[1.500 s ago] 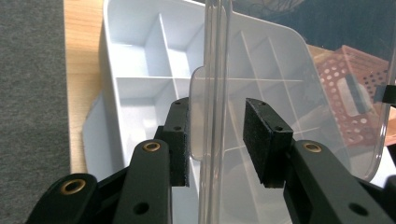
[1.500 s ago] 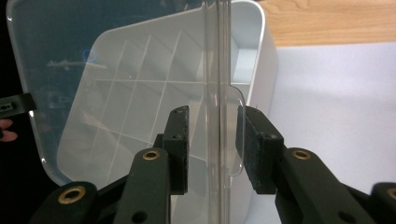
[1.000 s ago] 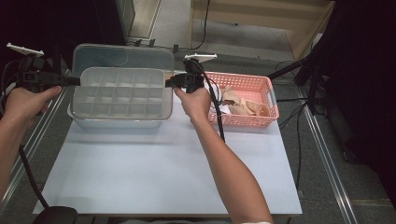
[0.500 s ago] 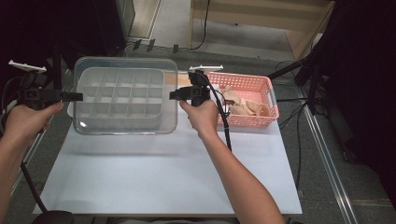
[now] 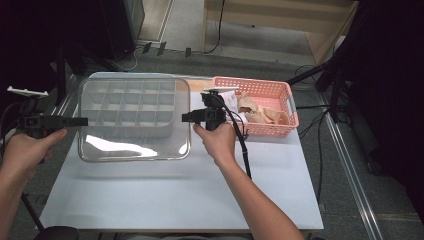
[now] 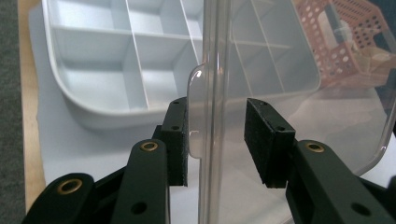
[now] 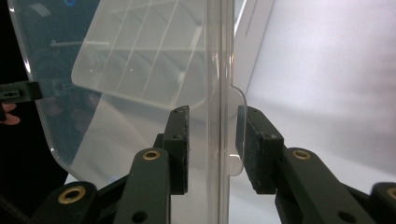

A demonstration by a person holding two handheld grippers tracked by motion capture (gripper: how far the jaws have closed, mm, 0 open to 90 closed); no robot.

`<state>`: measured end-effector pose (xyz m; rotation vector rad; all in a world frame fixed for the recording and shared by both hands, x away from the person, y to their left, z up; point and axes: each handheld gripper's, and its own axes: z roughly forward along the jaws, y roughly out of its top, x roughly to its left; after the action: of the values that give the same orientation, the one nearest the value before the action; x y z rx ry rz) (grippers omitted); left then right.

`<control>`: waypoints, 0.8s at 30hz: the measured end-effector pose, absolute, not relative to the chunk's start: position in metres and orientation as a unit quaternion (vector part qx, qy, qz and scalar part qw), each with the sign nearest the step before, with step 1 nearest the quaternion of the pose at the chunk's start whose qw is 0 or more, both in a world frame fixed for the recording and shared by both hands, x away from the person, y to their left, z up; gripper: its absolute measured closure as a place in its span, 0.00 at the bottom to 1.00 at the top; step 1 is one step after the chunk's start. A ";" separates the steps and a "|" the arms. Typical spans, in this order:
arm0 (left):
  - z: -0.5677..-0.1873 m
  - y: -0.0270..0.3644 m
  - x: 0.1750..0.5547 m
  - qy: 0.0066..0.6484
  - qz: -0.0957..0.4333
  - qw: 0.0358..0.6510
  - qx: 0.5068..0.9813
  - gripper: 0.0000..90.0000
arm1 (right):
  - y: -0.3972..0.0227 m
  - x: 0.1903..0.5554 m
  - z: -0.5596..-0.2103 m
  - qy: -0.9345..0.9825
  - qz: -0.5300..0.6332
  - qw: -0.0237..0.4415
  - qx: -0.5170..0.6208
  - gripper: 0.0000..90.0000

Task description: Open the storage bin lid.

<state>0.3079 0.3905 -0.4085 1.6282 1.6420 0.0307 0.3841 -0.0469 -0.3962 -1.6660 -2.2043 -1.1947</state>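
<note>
Both grippers, left (image 5: 82,121) and right (image 5: 186,118), have carried the clear lid (image 5: 134,145) toward the person, off the divided box (image 5: 131,107), each pinching a side tab. It hangs tilted over the table's (image 5: 280,190) near part, so the lift-off looks nearly done. Next: lower it level, then release both together.

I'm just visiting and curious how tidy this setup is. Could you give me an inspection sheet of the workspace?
Surface: white tabletop, bare at the front.
Job's things: clear plastic lid, lifted and tilted; grey divided plastic tray beneath it.
Clutter: pink plastic basket holding beige cloth.
Grippers: left claw and right claw each hold one lid end.
Cables: black cable trails along the right forearm.
Surroundings: grey floor, wooden furniture.
</note>
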 end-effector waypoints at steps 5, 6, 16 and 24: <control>-0.417 0.389 0.294 0.655 0.003 0.394 0.645 0.70 | -0.048 0.371 -0.405 -0.734 -0.385 0.074 -0.554 0.74; -0.417 0.389 0.294 0.655 0.003 0.394 0.645 0.70 | -0.048 0.371 -0.405 -0.734 -0.385 0.074 -0.554 0.74; -0.437 0.385 0.269 0.670 -0.009 0.371 0.643 0.70 | -0.049 0.348 -0.430 -0.740 -0.362 0.096 -0.559 0.73; -0.455 0.388 0.257 0.679 -0.031 0.349 0.645 0.69 | -0.045 0.341 -0.448 -0.747 -0.342 0.108 -0.560 0.73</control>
<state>0.2570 0.3884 -0.4553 1.6704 1.7597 -0.0812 0.3406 -0.0445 -0.4483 -1.6482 -2.1979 -1.0064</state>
